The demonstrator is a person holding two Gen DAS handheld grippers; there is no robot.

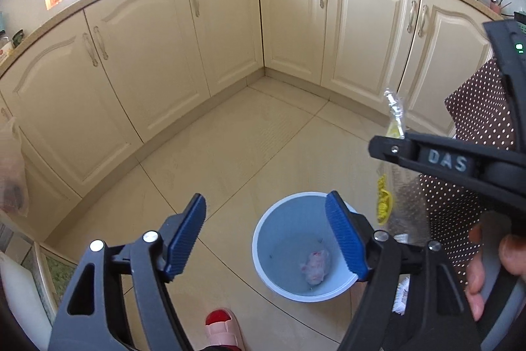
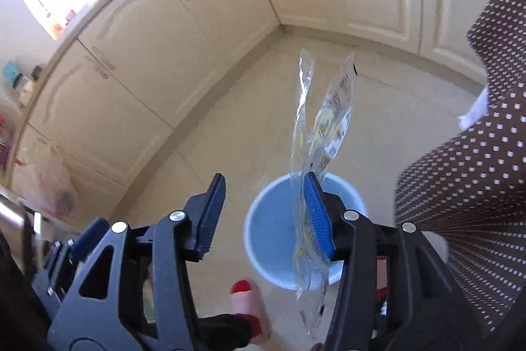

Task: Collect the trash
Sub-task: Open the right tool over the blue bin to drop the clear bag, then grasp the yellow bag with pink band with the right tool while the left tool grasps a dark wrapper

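R gripper [image 2: 263,213] fingers stand apart over the blue bin [image 2: 273,236], prob. to drop the clear wrapper [image 2: 323,120], which clings only to the R finger's pad, touching no L pad. L gripper [image 1: 266,236] fingers wide, empty, bin between/below them w/ one crumpled pink-white wad [image 1: 315,267] inside.

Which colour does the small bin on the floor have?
The bin is light blue, inside and outside. It shows best in the left wrist view.
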